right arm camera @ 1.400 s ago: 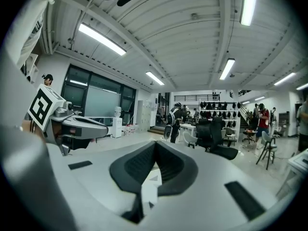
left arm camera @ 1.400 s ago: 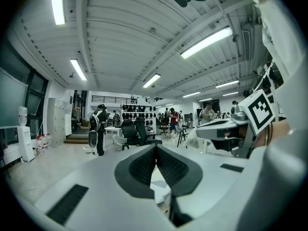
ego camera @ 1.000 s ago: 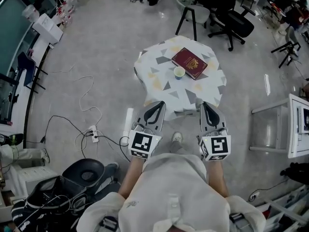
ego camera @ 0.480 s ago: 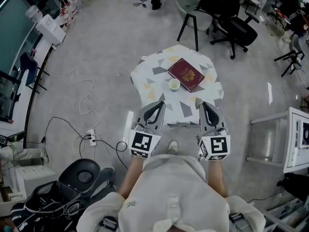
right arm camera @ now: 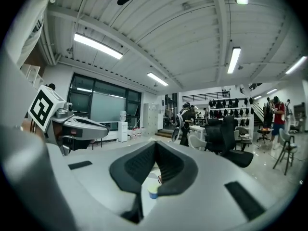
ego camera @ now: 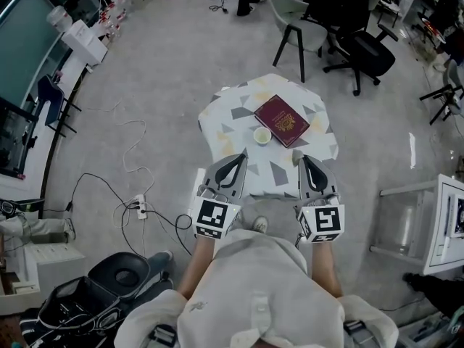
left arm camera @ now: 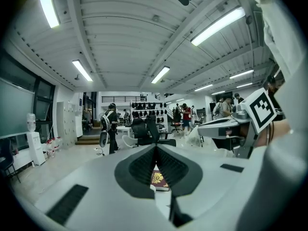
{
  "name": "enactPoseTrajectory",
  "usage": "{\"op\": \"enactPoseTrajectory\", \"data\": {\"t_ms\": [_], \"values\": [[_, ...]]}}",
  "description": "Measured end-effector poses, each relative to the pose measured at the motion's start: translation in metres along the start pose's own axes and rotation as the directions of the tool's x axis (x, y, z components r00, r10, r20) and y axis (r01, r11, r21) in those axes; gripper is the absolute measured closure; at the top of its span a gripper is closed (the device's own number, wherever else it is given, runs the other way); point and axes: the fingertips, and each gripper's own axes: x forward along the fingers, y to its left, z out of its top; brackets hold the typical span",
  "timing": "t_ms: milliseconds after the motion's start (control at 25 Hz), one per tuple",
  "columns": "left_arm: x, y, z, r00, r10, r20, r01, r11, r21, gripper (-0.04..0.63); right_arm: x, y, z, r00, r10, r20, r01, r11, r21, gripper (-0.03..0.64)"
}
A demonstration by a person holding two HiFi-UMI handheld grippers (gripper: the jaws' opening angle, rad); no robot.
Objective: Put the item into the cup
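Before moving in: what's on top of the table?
A dark red book and a cup beside it, on a patterned cloth that hides the tabletop. Cup's contents: too small to tell.

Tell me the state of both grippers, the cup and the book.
Left gripper: shut, empty.
Right gripper: shut, empty.
Cup: upright on the table, untouched.
Book: closed, lying flat beside the cup.

A cup [ego camera: 262, 135] stands on a small table [ego camera: 228, 114], just left of a book [ego camera: 282, 120]. Chairs [ego camera: 296, 13] stand behind; the left gripper [ego camera: 240, 155] and right gripper [ego camera: 304, 157] hover at its near edge.
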Motion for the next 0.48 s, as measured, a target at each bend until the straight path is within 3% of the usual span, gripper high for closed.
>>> {"op": "enactPoseTrajectory", "data": {"t_ms": [480], "values": [[0.048,0.025,-0.001,0.999,-0.027,0.021,0.027,1.000,-0.014,0.581,0.046,-0.019,0.001,1.000,-0.013,-0.001,0.013,1.000,-0.024,0.611]]}}
